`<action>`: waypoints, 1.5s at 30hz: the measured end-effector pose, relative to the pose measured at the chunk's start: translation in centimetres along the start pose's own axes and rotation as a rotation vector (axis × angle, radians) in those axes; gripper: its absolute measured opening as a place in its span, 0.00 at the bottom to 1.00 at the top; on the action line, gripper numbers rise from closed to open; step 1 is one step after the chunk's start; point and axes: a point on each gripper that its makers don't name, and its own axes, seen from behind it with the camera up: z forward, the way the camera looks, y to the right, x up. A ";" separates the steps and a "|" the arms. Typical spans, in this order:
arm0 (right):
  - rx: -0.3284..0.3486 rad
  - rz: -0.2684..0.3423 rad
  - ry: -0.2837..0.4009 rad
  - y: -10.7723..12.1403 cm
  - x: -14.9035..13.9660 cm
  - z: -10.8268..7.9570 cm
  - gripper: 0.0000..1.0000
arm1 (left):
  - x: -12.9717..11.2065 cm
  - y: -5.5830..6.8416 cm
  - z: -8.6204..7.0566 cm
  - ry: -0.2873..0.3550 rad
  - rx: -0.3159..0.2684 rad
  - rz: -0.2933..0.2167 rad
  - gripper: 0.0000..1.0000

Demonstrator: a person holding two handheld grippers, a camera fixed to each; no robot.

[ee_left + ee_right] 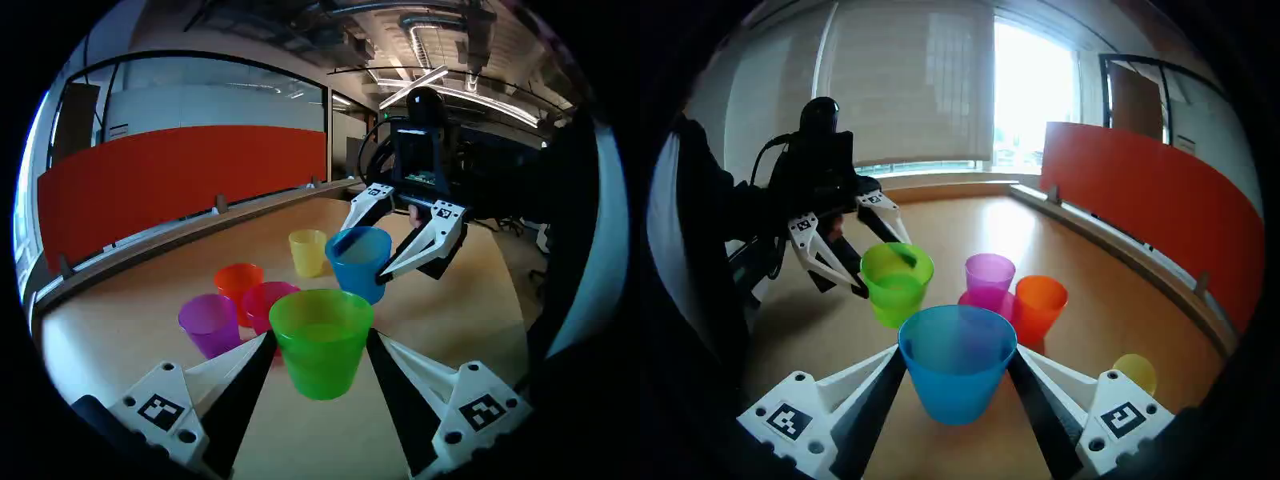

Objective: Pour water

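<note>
In the left gripper view my left gripper [320, 352] is shut on a green cup [322, 342] that holds some liquid and stands upright above the table. Beyond it the right gripper [382, 240] grips a blue cup [358, 262]. In the right gripper view my right gripper [957, 364] is shut on that blue cup [957, 362], held upright. Farther off to the left, the left gripper [880, 256] holds the green cup [897, 283].
Purple [210, 323], pink [266, 304], orange [238, 283] and yellow [308, 251] cups stand grouped on the wooden table [448, 320]. An orange partition [176, 184] runs along the table's far side. A person in dark clothes [712, 240] is at the table's edge.
</note>
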 end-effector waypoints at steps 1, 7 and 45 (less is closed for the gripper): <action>0.001 -0.001 -0.004 0.0 -0.2 0.1 0.89 | -0.2 0.0 0.0 -0.005 0.000 -0.001 0.82; 0.009 0.002 -0.020 -0.3 -1.1 0.3 0.89 | -1.2 0.0 0.1 -0.033 -0.005 -0.020 0.82; 0.041 -0.012 -0.076 -1.0 -4.4 1.5 0.89 | -4.3 1.0 0.6 -0.149 -0.039 -0.011 0.82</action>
